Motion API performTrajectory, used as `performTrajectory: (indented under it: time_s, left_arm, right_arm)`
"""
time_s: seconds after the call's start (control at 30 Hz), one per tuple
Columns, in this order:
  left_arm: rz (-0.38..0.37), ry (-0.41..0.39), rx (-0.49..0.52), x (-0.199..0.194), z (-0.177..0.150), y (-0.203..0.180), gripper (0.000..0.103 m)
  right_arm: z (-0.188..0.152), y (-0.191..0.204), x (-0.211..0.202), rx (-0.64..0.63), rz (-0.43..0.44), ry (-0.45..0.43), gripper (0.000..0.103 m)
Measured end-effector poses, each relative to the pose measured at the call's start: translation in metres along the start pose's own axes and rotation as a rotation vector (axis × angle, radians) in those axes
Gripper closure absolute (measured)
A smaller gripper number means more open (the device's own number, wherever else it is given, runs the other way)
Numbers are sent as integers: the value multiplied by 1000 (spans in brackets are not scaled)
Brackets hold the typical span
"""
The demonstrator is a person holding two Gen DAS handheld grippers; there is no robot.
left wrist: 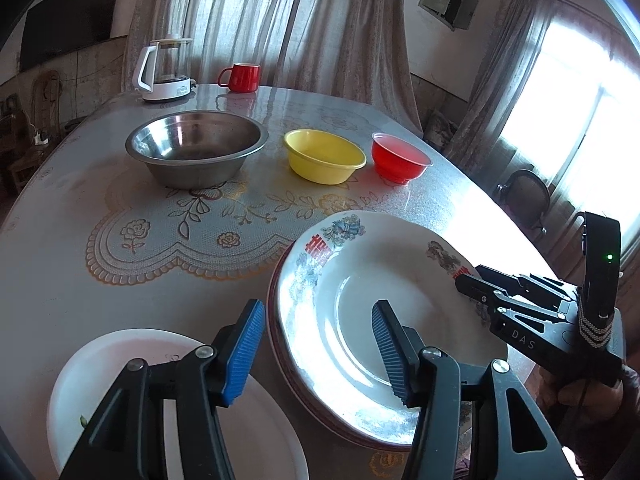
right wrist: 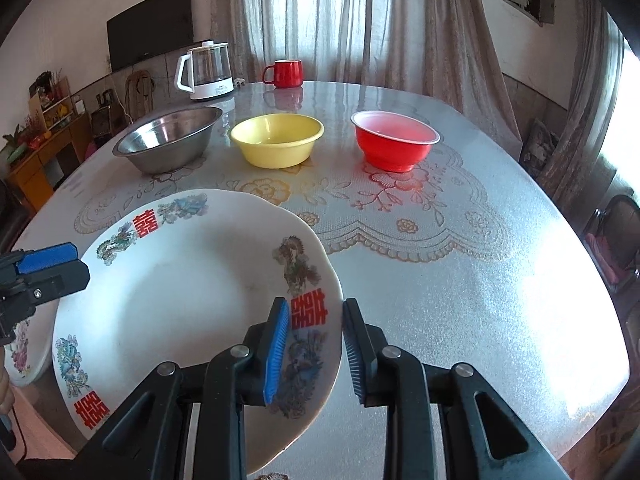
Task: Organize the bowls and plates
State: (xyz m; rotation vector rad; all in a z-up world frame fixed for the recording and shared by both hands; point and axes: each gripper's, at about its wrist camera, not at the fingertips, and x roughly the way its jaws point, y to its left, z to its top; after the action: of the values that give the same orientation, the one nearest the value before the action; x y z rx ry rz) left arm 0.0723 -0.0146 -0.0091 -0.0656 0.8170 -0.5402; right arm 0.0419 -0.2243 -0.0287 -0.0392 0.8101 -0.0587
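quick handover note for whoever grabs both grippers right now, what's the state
Right gripper: closed on the patterned plate's near rim.
Left gripper: open, jaws astride that plate's left rim, nothing held.
Patterned plate sits on another plate; a plain white plate lies left of it.
Steel bowl, yellow bowl and red bowl stand separate.
Left: white plate, nest bowls.

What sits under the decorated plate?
Under the decorated plate, another plate's reddish rim peeks out at its left edge. The rest of that lower plate is covered.
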Motion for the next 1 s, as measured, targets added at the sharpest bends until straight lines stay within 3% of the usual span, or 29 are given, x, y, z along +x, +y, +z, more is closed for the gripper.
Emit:
performTrajectory:
  time_s: [0.23, 0.4, 0.57, 0.73, 1.0]
  left_arm:
    - [46, -36, -69, -15, 0, 19, 45]
    - [71, -57, -144, -28, -5, 41, 45]
    - [117, -103, -174, -48, -12, 59, 45]
    - [163, -128, -219, -65, -22, 80, 45]
    - [217, -134, -286, -79, -41, 107, 45]
  right_arm:
    - [7, -10, -11, 40, -35, -36, 74]
    - [13, -4, -25, 23, 13, -86, 74]
    - [18, 20, -34, -41, 191, -91, 74]
    - [18, 56, -34, -125, 386, -52, 74]
    - [6, 122, -39, -321, 624, 32, 74]
